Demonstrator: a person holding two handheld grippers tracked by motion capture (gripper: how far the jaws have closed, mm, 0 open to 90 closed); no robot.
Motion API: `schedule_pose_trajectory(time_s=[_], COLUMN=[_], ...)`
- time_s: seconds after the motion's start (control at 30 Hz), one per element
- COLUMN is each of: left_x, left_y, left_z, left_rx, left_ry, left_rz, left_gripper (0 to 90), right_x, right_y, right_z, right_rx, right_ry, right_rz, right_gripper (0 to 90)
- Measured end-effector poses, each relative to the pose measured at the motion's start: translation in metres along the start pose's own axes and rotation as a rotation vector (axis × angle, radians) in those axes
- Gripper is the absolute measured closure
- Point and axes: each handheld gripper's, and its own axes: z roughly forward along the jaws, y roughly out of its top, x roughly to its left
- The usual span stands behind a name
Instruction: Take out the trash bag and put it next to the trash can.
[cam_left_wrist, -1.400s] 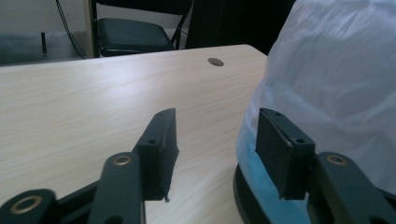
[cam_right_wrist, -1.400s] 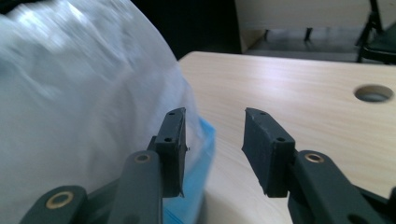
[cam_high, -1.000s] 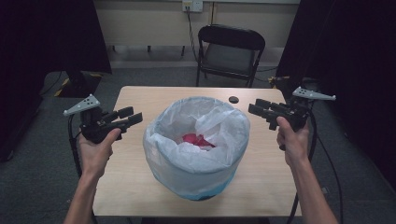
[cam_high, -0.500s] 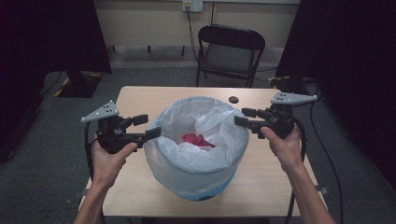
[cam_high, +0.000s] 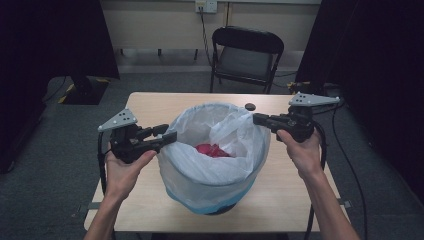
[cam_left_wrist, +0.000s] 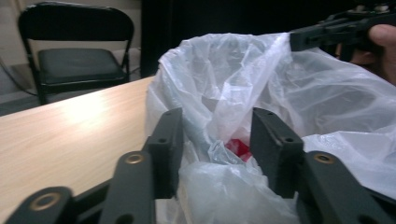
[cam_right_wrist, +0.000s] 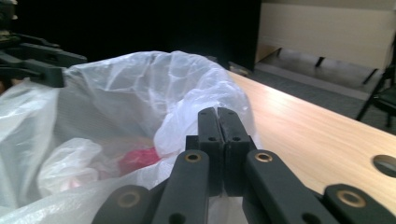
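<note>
A white plastic bag lines a round bin in the middle of the table. Something red lies inside it. My left gripper is at the bag's left rim. In the left gripper view its jaws have just been closing and stand apart, with bunched bag film between them. My right gripper is at the right rim. Its jaws have just closed and are pressed together on the bag's edge. The red thing shows below them.
A black folding chair stands behind the table's far edge. A small round hole sits in the tabletop just behind the bin. Bare wood lies to either side of the bin. Dark curtains hang at left and right.
Both grippers have come inward from the table's sides to the bag's rim. The right jaws have shut on the rim and the left jaws have narrowed around the film.
</note>
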Motion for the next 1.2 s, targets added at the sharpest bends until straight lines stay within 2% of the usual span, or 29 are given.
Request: schedule_pose_trajectory(time_s=[0.1, 0.17, 0.23, 0.3, 0.33, 0.4, 0.47, 0.5, 0.63, 0.67, 0.8, 0.87, 1.0, 1.03, 1.1, 1.13, 1.2], left_x=[-0.002, -0.002, -0.003, -0.003, -0.003, -0.003, -0.003, -0.003, -0.008, -0.012, -0.021, -0.030, -0.040, -0.046, -0.049, -0.054, -0.056], left_y=[0.001, 0.003, 0.004, 0.005, 0.006, 0.006, 0.008, 0.010, 0.016, 0.021, 0.031, 0.041, 0.052, 0.060, 0.064, 0.071, 0.074], left_z=[-0.001, -0.002, -0.004, -0.005, -0.005, -0.005, -0.004, -0.004, -0.002, 0.000, 0.003, 0.006, 0.010, 0.013, 0.014, 0.016, 0.017], left_rx=[-0.012, -0.012, -0.016, -0.030, -0.036, -0.033, -0.032, -0.047, -0.066, -0.077, -0.097, -0.123, -0.133, -0.138, -0.142, -0.153, -0.160], left_ry=[0.030, 0.040, 0.057, 0.065, 0.044, 0.041, 0.034, 0.007, -0.019, -0.043, -0.071, -0.116, -0.135, -0.148, -0.150, -0.172, -0.176], left_rz=[0.005, 0.018, 0.033, 0.042, 0.049, 0.055, 0.061, 0.050, 0.057, 0.056, 0.070, 0.065, 0.078, 0.087, 0.094, 0.097, 0.100], left_gripper=[66.7, 68.3, 76.6, 83.7, 86.7, 88.8, 89.4, 89.6, 89.8, 89.8, 89.9, 89.9, 89.9, 89.9, 89.9, 89.9, 89.9], right_x=[-0.001, -0.002, -0.001, 0.000, 0.002, 0.003, 0.004, 0.005, 0.008, 0.011, 0.015, 0.018, 0.023, 0.026, 0.031, 0.033, 0.036], right_y=[0.000, 0.000, 0.002, 0.003, 0.005, 0.007, 0.009, 0.010, 0.014, 0.017, 0.020, 0.025, 0.031, 0.036, 0.043, 0.046, 0.049], right_z=[0.004, 0.005, 0.006, 0.006, 0.007, 0.008, 0.009, 0.010, 0.012, 0.013, 0.013, 0.013, 0.012, 0.011, 0.010, 0.010, 0.011], right_rx=[-0.012, -0.019, -0.036, -0.039, -0.042, -0.050, -0.057, -0.060, -0.068, -0.072, -0.085, -0.100, -0.117, -0.128, -0.142, -0.147, -0.152], right_ry=[0.041, 0.052, 0.074, 0.073, 0.078, 0.084, 0.094, 0.097, 0.124, 0.133, 0.152, 0.173, 0.198, 0.206, 0.228, 0.240, 0.255], right_rz=[0.023, 0.030, 0.035, 0.033, 0.031, 0.030, 0.031, 0.031, 0.033, 0.027, 0.026, 0.026, 0.030, 0.023, 0.017, 0.016, 0.011], right_gripper=[89.9, 89.9, 90.0, 90.0, 90.0, 90.0, 90.0, 90.0, 90.0, 90.0, 90.0, 90.0, 90.0, 90.0, 90.0, 90.0, 90.0])
